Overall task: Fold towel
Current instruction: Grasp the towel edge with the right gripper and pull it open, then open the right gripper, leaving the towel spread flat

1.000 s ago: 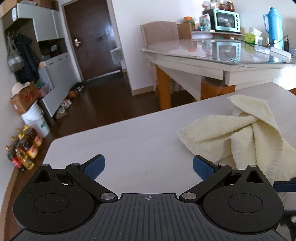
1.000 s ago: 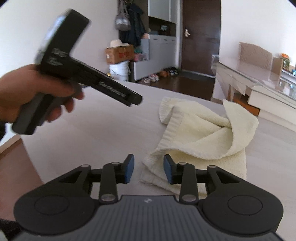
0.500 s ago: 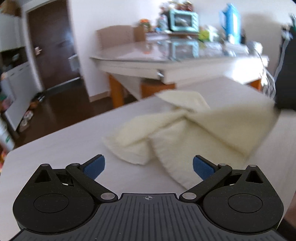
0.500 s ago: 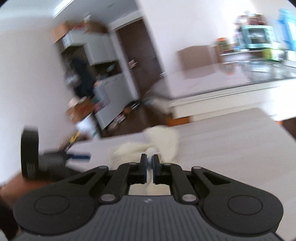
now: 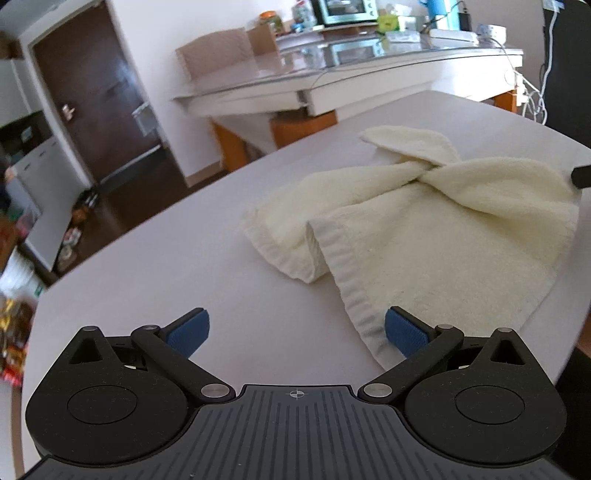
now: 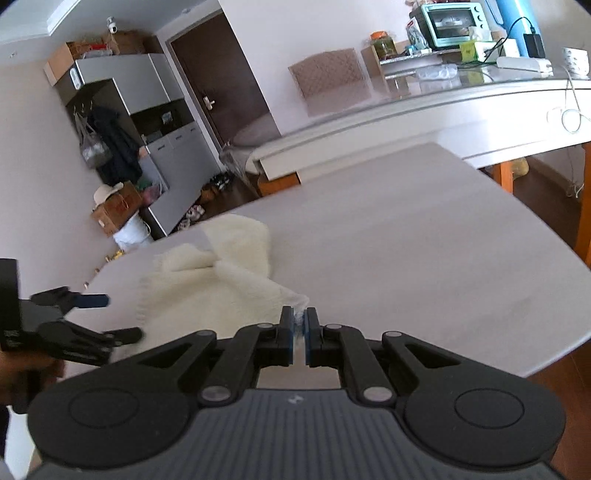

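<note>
A cream towel (image 5: 424, 229) lies twisted and partly bunched on the pale table (image 5: 184, 266). My left gripper (image 5: 295, 330) is open, low over the table, and the towel's near hemmed corner lies just inside its right pad (image 5: 404, 332). In the right wrist view the towel (image 6: 207, 280) stretches leftward from my right gripper (image 6: 300, 325), which is shut on a corner of it. The left gripper (image 6: 92, 317) shows there at the far left, held by a hand (image 6: 22, 373). The right gripper's tip (image 5: 580, 171) peeks in at the left view's right edge.
A glass-topped dining table (image 5: 369, 74) with a toaster oven (image 6: 448, 24) and blue flask (image 6: 513, 18) stands behind. A chair (image 6: 328, 81), dark door (image 5: 96, 96), grey cabinet (image 6: 155, 122) and floor clutter (image 6: 118, 210) lie beyond. The table's right edge (image 6: 554, 354) is near.
My right gripper has shut on the towel's corner, rolled and pulled it rightward, spreading the towel. My left gripper has moved toward the towel's near hem and stayed open.
</note>
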{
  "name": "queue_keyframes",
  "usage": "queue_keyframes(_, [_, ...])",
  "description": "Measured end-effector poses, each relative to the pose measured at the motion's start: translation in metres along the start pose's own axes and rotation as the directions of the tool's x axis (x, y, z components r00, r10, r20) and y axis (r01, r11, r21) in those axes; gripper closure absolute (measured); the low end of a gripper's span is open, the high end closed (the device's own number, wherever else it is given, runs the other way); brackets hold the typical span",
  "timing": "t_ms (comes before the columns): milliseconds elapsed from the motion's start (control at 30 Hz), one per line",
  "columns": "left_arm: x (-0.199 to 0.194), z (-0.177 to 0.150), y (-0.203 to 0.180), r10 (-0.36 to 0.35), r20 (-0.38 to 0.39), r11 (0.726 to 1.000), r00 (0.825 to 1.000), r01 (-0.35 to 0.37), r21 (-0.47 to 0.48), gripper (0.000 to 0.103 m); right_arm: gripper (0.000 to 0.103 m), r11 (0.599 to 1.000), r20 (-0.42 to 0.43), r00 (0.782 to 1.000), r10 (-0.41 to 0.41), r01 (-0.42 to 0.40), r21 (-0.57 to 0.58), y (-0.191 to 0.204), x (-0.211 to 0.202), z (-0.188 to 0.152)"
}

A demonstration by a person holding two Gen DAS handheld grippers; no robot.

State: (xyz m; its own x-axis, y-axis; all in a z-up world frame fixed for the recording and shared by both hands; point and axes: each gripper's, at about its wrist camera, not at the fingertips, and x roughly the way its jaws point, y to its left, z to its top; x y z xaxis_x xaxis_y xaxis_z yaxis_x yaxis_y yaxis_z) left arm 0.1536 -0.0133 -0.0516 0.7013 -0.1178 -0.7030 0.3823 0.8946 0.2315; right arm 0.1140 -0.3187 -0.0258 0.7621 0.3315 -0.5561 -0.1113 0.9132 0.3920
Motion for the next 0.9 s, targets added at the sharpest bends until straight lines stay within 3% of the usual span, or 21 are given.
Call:
queue_keyframes(233, [-0.016, -0.014, 0.008, 0.018, -0.026, 0.999, 1.0, -0.018, -0.026, 0.0, 0.093, 0.998, -0.032, 0.999, -0.004, 0.002, -0.065, 0.005, -0.003, -0.004])
queue_keyframes(300, [-0.02, -0.013, 0.006, 0.007, -0.025, 1.0, 1.0, -0.007, -0.014, 0.0, 0.072, 0.998, -0.014, 1.0, 0.018, -0.019, -0.061, 0.007, -0.008, -0.002])
queue_keyframes(333, [-0.024, -0.012, 0.008, -0.015, -0.013, 1.0, 1.0, 0.015, -0.026, 0.0, 0.068, 0.998, 0.007, 0.999, 0.035, -0.034, -0.059, 0.008, -0.012, 0.0])
queue_keyframes(433, [-0.031, -0.007, 0.015, -0.029, 0.018, 0.998, 0.999, 0.03, -0.064, 0.0, 0.067, 0.994, 0.062, 0.995, 0.077, -0.072, -0.08, 0.02, -0.02, 0.009])
queue_keyframes(700, [-0.008, 0.028, 0.04, 0.129, 0.078, 0.988, 0.989, -0.121, -0.098, 0.0, 0.067, 0.959, 0.041, 0.991, 0.126, -0.112, -0.261, 0.068, 0.026, 0.031])
queue_keyframes(833, [0.02, 0.043, 0.045, 0.162, 0.036, 0.986, 0.986, -0.161, -0.033, 0.0, 0.067, 0.913, -0.017, 0.992, 0.123, -0.12, -0.39, 0.1, 0.066, 0.036])
queue_keyframes(900, [0.029, 0.045, 0.046, 0.154, 0.021, 0.988, 0.988, -0.154, -0.013, 0.0, 0.067, 0.87, -0.047, 0.994, 0.097, -0.107, -0.481, 0.117, 0.087, 0.034])
